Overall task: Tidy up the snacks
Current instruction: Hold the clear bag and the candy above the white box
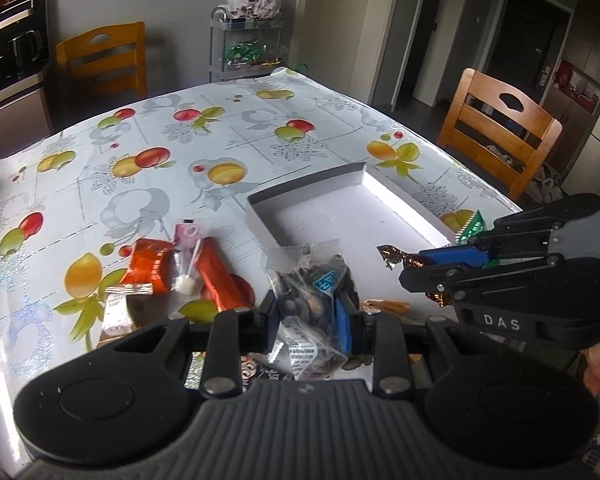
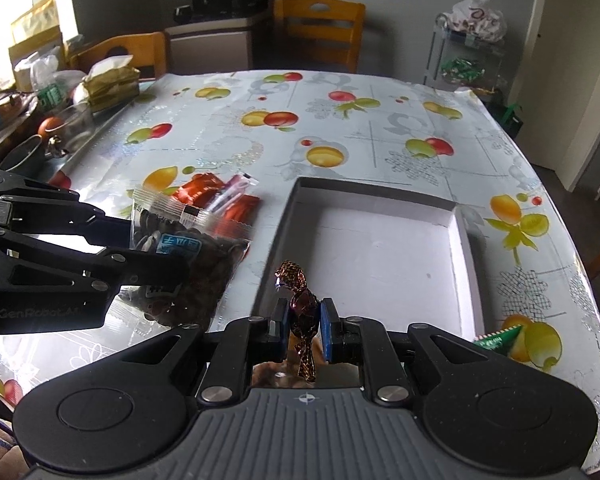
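Two snacks held above the desk (image 2: 380, 128): left gripper (image 1: 312, 316) jaws clenched on a soft, crinkly, slippery seed bag (image 1: 312, 288), grabbed mid-body, long axis toward 12 o'clock. Right gripper (image 2: 305, 326) jaws clenched on a light twist-wrapped candy (image 2: 302, 308), pinched at its stiff middle, twists pointing 12 and 6. White tray (image 2: 466, 240) empty, just ahead at 12–1 o'clock

Table (image 2: 380, 128) w/ fruit-print cloth: white tray (image 2: 464, 240), orange snack packs (image 1: 148, 266).
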The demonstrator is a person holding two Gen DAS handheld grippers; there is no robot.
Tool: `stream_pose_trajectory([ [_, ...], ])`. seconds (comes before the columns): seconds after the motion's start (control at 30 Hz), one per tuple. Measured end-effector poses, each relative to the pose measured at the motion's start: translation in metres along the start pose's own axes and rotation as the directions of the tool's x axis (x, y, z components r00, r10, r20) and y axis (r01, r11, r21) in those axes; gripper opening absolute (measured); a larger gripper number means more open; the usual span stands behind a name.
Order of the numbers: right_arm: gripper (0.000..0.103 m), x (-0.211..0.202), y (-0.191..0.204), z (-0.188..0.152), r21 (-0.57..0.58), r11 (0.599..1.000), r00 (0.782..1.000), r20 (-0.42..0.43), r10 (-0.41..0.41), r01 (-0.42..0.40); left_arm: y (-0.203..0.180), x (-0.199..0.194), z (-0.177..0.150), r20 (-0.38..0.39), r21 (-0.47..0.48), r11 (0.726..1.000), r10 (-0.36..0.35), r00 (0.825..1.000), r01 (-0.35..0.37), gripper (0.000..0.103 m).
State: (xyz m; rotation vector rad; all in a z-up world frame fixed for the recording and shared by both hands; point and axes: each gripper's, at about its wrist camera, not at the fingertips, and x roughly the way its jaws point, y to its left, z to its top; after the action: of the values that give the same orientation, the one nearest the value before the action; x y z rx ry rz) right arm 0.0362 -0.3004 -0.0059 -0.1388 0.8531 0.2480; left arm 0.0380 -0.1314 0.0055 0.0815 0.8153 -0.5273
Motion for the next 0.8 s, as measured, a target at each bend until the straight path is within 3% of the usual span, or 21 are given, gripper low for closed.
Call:
stream_pose_trajectory([
  [0.8, 0.018, -0.004, -0.032, -0.021, 0.075, 0.995, 0.997, -0.049, -0.061, 0.065, -0.036, 0.034, 0.005, -0.056, 0.069, 0.99, -0.12, 0.991, 0.124, 0.026],
])
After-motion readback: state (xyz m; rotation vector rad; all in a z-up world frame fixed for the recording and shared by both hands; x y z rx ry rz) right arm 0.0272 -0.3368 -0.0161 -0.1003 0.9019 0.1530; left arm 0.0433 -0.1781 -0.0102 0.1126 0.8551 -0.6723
